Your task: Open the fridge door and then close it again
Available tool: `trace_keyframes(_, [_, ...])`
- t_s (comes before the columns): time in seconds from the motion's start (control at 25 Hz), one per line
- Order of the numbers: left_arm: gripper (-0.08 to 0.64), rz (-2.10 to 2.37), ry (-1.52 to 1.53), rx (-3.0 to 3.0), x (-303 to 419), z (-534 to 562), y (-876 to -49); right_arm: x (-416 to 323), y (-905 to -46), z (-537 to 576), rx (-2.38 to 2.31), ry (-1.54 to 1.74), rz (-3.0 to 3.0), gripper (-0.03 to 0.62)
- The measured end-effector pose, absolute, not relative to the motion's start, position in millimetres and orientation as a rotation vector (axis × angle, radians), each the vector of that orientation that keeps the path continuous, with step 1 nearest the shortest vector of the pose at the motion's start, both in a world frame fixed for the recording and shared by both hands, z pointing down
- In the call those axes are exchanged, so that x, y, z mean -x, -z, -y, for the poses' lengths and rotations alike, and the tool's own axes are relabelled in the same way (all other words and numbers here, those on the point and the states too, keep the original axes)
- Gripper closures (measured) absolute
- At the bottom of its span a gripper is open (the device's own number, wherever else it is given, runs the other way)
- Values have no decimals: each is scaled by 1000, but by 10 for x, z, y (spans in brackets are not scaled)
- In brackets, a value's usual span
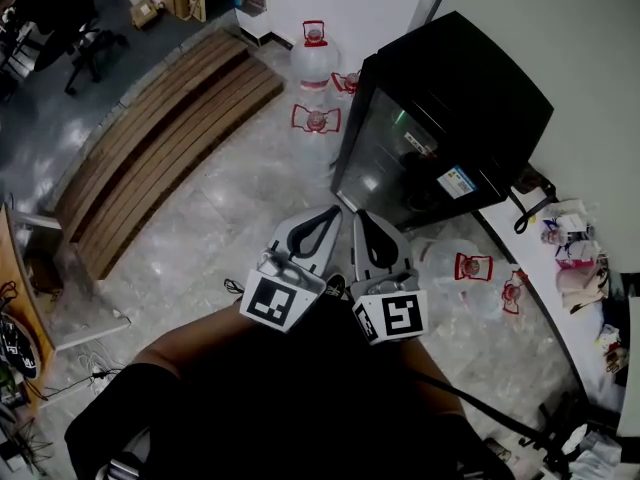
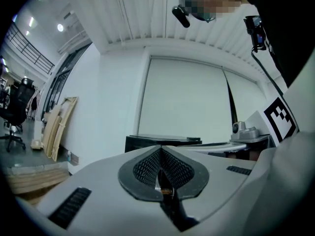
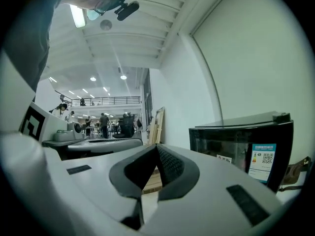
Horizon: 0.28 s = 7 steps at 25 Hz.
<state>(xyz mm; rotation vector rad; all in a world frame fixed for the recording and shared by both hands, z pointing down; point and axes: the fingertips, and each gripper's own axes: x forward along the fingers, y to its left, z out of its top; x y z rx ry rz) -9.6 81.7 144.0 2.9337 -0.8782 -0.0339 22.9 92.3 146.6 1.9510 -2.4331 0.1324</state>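
A small black fridge (image 1: 440, 108) with a glass door (image 1: 395, 163) stands on the floor by the white wall, door closed. It is also seen ahead in the left gripper view as a dark box (image 2: 162, 141), and at the right of the right gripper view (image 3: 243, 141) with a label on its glass. My left gripper (image 1: 336, 210) (image 2: 160, 147) and right gripper (image 1: 360, 215) (image 3: 156, 146) are held side by side just short of the fridge's front. Both are shut with nothing between the jaws, and neither touches the fridge.
Large water jugs with red handles stand left of the fridge (image 1: 314, 58) (image 1: 316, 128) and to its right (image 1: 462, 268). A curved wooden bench (image 1: 160, 138) lies at the left. A counter (image 1: 600, 388) with small items runs along the right wall. People and office chairs are far off.
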Motion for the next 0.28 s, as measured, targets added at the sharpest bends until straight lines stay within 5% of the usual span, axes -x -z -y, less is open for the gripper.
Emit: trace_keyframes(0.28, [552, 922, 65, -2951, 228, -777, -1347, -119, -1332, -870, -1963, -87, 2438, 577])
